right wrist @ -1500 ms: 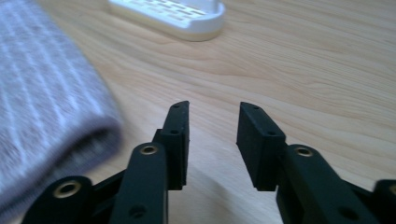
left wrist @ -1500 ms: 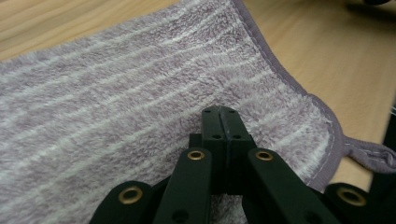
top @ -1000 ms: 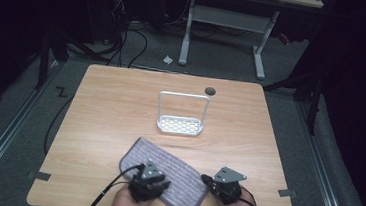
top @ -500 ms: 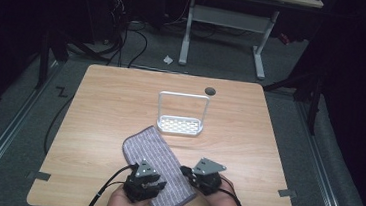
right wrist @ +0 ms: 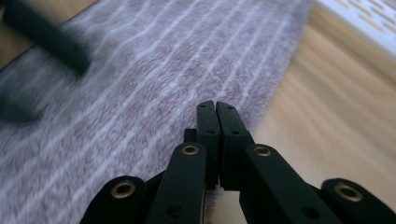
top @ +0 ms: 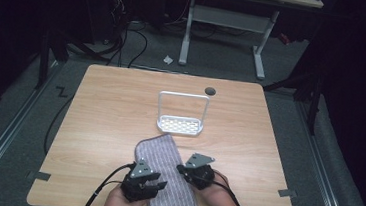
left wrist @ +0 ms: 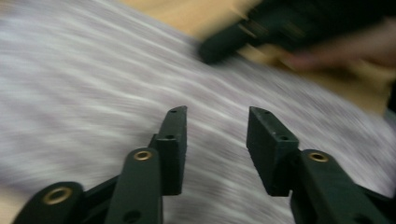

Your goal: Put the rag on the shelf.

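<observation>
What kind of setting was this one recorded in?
Probably a lab or workshop recording station: a bare wooden table on grey carpet, a desk frame with loose cables behind, dark surroundings.

- The high view is dim: the wooden table (top: 119, 117) is lit evenly from above and its surroundings fall into near-black.
- The left gripper view is heavily motion-blurred.
- The right gripper view smears toward its edges.

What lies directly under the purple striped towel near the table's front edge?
The wooden table shows around the towel; anything beneath the cloth itself is covered.
</observation>
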Demonstrator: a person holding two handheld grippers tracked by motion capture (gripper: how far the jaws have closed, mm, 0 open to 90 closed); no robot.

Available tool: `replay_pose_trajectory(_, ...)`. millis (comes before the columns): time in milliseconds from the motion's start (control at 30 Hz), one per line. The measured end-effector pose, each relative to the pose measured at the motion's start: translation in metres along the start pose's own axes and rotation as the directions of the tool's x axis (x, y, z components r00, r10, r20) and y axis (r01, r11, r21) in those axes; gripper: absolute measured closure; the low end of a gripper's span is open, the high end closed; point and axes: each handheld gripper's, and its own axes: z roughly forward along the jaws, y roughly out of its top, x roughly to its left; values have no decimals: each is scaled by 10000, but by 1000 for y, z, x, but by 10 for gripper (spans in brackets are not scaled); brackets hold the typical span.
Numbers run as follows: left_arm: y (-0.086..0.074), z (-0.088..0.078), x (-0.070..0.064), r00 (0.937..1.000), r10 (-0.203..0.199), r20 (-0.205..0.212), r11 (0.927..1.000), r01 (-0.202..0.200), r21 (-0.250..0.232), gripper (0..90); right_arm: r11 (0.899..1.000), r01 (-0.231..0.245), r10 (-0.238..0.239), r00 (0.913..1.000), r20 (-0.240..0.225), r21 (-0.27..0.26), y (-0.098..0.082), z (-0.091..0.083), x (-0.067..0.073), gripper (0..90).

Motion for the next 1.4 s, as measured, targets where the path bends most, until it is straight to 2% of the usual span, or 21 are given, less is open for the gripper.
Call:
replay_pose_trajectory(100, 0, 5, 8, 9988, -294, -380, 9995, 298, 108, 539, 9986, -375, 378, 9993, 60, -368, -22, -24, 5, 791)
replay_pose_trajectory(167, 2, 11, 11, 9974, -279, -661, 9994, 292, 187, 537, 9956, -743, 758, 9968, 249, -570, -26, -32, 3, 763)
replay_pose_trajectory(233, 6, 19, 13, 9972, -353, -657, 9991, 368, 216, 538, 9920, -946, 982, 9944, 401, -831, -18, -32, -5, 732)
replay_pose_trajectory(267, 8, 24, 12, 9967, -248, -769, 9990, 275, 343, 539, 9906, -1070, 1105, 9932, 366, -858, -13, -28, -11, 712)
replay_pose_trajectory(300, 9, 29, 12, 9962, -130, -858, 9985, 174, 515, 539, 9902, -1187, 1210, 9923, 279, -740, -10, -22, -15, 705)
replay_pose_trajectory(367, 10, 33, 8, 9960, 70, -895, 9986, -22, 531, 540, 9917, -1238, 1251, 9915, 361, -344, -6, -12, -20, 705)
replay_pose_trajectory(433, 8, 33, 4, 9966, 362, -739, 9977, -318, 603, 538, 9939, -1105, 1105, 9933, 332, 0, -11, -9, -17, 702)
replay_pose_trajectory(500, 6, 31, 0, 9982, 455, -388, 9971, -431, 621, 538, 9939, -1096, 1098, 9937, 218, -88, -20, -18, -12, 700)
replay_pose_trajectory(600, 1, 29, -7, 9996, 144, 247, 9989, -155, 447, 537, 9914, -1254, 1254, 9921, -27, -384, -42, -37, -2, 696)
replay_pose_trajectory(667, 0, 26, -11, 9996, 264, 79, 9991, -266, 331, 509, 9889, -1433, 1428, 9896, -152, -395, -51, -46, 1, 689)
replay_pose_trajectory(767, 5, 20, -3, 9961, 427, -773, 9991, -426, 23, 417, 9894, -1420, 1416, 9898, -175, -294, -52, -48, 0, 678)
replay_pose_trajectory(833, 10, 17, 10, 9927, 113, -1202, 9994, -153, -326, 398, 9885, -1482, 1477, 9888, -196, -313, -52, -48, -1, 679)
replay_pose_trajectory(933, 21, 22, 28, 9908, -900, -1014, 9930, 816, -850, 372, 9895, -1400, 1395, 9901, -178, -363, -50, -45, -4, 678)
replay_pose_trajectory(967, 24, 27, 30, 9895, -890, -1137, 9943, 815, -686, 365, 9896, -1377, 1370, 9904, -190, -415, -50, -44, -6, 678)
replay_pose_trajectory(1000, 27, 34, 32, 9888, -731, -1304, 9967, 677, -457, 376, 9884, -1451, 1443, 9893, -204, -438, -50, -44, -7, 679)
replay_pose_trajectory(1100, 32, 56, 32, 9903, -449, -1313, 9986, 483, 227, 418, 9878, -1482, 1472, 9888, -237, -482, -51, -44, -9, 679)
replay_pose_trajectory(1133, 33, 61, 31, 9896, -239, -1415, 9992, 284, 296, 430, 9872, -1514, 1504, 9884, -235, -503, -51, -44, -9, 678)
replay_pose_trajectory(1200, 35, 65, 26, 9885, 42, -1514, 9992, 18, 398, 457, 9863, -1569, 1560, 9875, -209, -506, -52, -44, -9, 677)
replay_pose_trajectory(1300, 33, 66, 16, 9833, 585, -1724, 9972, -495, 557, 572, 9863, -1571, 1563, 9875, -187, -512, -52, -44, -10, 677)
replay_pose_trajectory(1333, 31, 64, 13, 9824, 650, -1750, 9967, -554, 594, 607, 9859, -1596, 1590, 9872, -156, -500, -52, -45, -9, 677)
replay_pose_trajectory(1400, 29, 61, 12, 9850, 339, -1689, 9985, -262, 481, 684, 9853, -1642, 1640, 9864, -71, -477, -52, -45, -9, 672)
